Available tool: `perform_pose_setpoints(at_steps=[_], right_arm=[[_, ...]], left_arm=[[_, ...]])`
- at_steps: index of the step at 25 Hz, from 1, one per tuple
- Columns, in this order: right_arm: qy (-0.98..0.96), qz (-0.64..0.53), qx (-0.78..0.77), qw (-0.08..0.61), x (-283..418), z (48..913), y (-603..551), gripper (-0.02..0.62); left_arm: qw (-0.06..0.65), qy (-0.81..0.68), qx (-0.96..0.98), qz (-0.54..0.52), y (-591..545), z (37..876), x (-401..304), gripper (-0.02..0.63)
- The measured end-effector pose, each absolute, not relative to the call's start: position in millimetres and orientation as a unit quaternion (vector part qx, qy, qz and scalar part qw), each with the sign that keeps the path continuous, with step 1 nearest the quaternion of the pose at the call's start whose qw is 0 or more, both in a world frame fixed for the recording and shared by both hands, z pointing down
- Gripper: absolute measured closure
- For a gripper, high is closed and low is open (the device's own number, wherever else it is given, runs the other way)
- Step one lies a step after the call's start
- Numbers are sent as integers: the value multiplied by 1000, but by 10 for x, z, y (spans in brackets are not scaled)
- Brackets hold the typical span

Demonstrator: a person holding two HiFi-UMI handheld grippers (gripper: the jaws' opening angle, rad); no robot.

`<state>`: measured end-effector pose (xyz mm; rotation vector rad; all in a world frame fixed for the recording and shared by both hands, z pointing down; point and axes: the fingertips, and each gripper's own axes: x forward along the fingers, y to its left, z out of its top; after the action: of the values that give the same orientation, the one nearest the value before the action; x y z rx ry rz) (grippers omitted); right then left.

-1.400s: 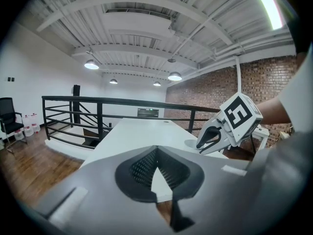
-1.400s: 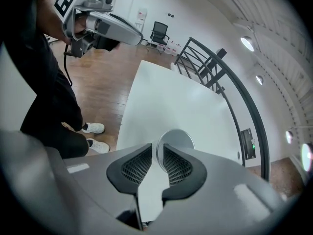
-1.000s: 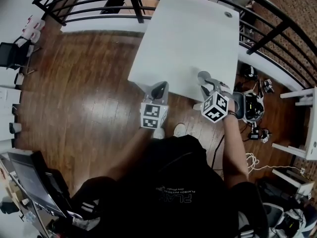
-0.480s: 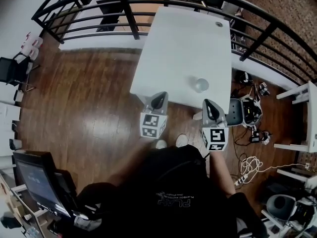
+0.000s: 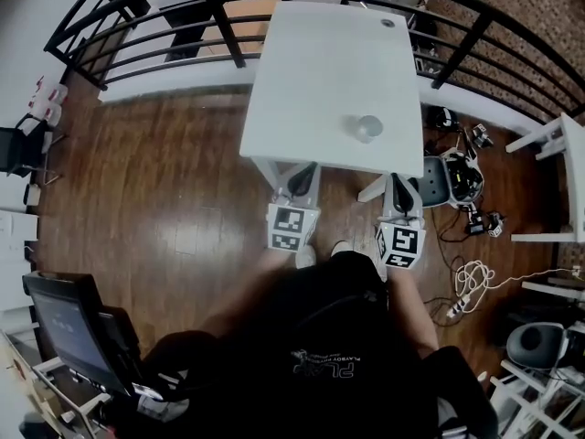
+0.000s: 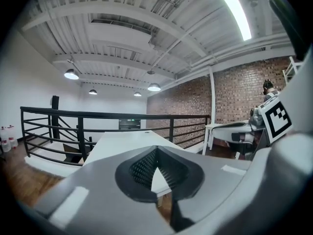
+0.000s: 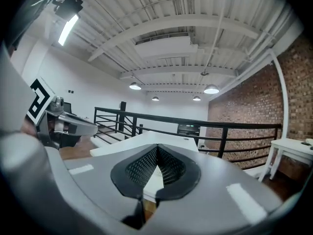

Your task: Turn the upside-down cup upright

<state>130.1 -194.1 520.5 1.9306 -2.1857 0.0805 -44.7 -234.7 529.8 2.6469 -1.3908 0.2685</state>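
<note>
The left hand-held gripper (image 5: 301, 176) is clenched. In its own view the ribbed pads (image 6: 145, 166) meet at the tip (image 6: 155, 151) with nothing between them. The right hand-held gripper (image 5: 398, 184) is clenched too, and its view shows the jaws (image 7: 157, 148) pressed together and empty. Both are off the near edge of the white tabletop (image 5: 311, 71) and over the wooden floor (image 5: 164, 172). They sit side by side, pointing at the tabletop and touching nothing.

The cup (image 5: 368, 128) stands alone on the tabletop near its front right corner, well apart from both grippers.

A second ago the right hand-held gripper reached over the tabletop edge, rolled to one side, with its jaws at the cup. Now it is drawn back, level and shut, and the cup is free. The left hand-held gripper has also pulled back a little from the edge.

From the head view the cup is a small, pale, see-through circle, so I cannot tell which end is up. In both gripper views the gripper's own grey body covers the near part of the tabletop (image 6: 122, 140), and only the far stretch before the black railing (image 6: 98, 115) shows. Each gripper view catches the other gripper's marker cube at its edge.
</note>
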Motion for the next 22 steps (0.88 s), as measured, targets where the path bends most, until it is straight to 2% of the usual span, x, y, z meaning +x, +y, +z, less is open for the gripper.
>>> perform_pose_setpoints(at_steps=[12,22], right_arm=[[-741,48,661,109,1596,5310,-1245,583],[-750,55,656,70,1969,5105,-513,583]], left_arm=[[70,-457,881,100,-1713,5255,-162,609],[67,-492,863,97,-739,5204,68,609]])
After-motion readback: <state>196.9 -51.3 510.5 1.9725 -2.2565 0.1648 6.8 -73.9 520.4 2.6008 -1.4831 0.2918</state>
